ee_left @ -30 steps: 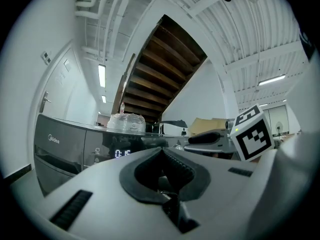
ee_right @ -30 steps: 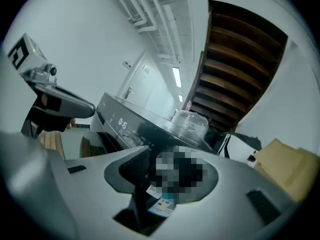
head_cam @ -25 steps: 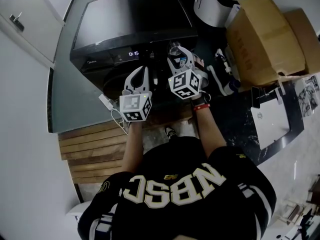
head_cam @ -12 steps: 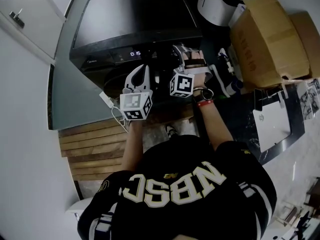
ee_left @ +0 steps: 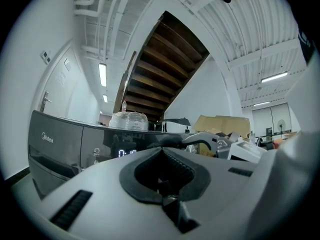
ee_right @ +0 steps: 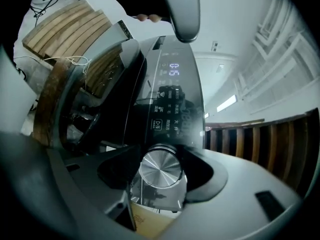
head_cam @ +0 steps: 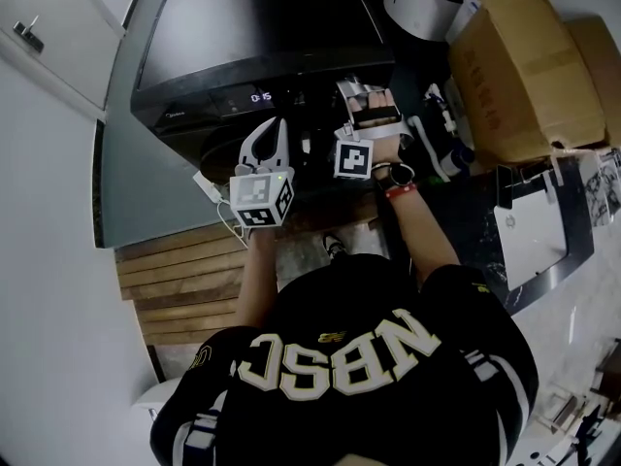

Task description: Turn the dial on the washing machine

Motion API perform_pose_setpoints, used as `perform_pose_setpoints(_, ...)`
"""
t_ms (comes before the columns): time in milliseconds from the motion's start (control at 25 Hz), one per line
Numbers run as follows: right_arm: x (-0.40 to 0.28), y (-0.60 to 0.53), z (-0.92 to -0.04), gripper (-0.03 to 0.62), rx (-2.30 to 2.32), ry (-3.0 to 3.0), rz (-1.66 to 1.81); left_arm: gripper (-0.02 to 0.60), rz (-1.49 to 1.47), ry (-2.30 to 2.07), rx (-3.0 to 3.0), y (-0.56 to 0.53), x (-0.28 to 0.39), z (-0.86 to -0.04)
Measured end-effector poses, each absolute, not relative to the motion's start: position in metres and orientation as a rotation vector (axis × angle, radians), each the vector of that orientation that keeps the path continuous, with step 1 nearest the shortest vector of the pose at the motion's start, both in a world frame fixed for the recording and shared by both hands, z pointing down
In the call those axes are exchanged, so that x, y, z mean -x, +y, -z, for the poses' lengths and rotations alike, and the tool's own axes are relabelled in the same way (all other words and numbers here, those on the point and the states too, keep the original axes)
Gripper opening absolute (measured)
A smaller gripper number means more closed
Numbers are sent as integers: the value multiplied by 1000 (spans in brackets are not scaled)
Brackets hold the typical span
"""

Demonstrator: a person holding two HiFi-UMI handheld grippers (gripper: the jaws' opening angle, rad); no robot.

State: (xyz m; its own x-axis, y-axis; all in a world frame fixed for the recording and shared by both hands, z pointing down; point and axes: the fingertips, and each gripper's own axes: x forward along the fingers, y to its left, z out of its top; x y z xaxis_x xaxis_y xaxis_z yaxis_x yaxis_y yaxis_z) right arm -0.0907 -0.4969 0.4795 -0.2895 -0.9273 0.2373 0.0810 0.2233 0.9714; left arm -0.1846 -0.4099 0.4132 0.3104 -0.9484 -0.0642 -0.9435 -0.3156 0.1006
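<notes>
The right gripper has its jaws spread wide on either side of the dial, the round brushed-metal knob on the front of the washing machine. In the right gripper view a dark gap shows between the knob and the jaw on its left. On its right the rim sits so close to the dark lining that contact is hard to judge, though nothing looks squeezed. From the head view the dial is hidden beneath that gripper, so only the gripper's own camera shows it. Just past the knob in that view runs the glossy control panel, its small white symbols too fine to read, and farther along it a lit display. The left gripper is closed with nothing in it, its tips meeting and only the dark hollow of its lining between them. It hangs beside the right one in front of the machine, apart from the dial, and its view catches only a slice of the machine's front at the left edge. The machine's black top is cut off at the upper edge of the head view. Cardboard boxes stand to the right, and wooden slats lie on the floor to the left, their near end behind the person's shoulder.
</notes>
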Motion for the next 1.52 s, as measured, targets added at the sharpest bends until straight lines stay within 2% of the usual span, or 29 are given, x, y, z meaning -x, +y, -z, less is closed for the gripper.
perform_pose_setpoints(480,84,-503,-472,268,-963,-1545,1245,14,167,-1811,-2504,-409,183,-415)
perform_pose_setpoints(720,79,-504,-459,268,-1161,-1839,985,14,164,-1813,-2505,-408,184,-413)
perform_pose_setpoints(1520,78,-506,-454,268,-1274,-1962,840,14,149,-1807,-2520,-407,183,-412)
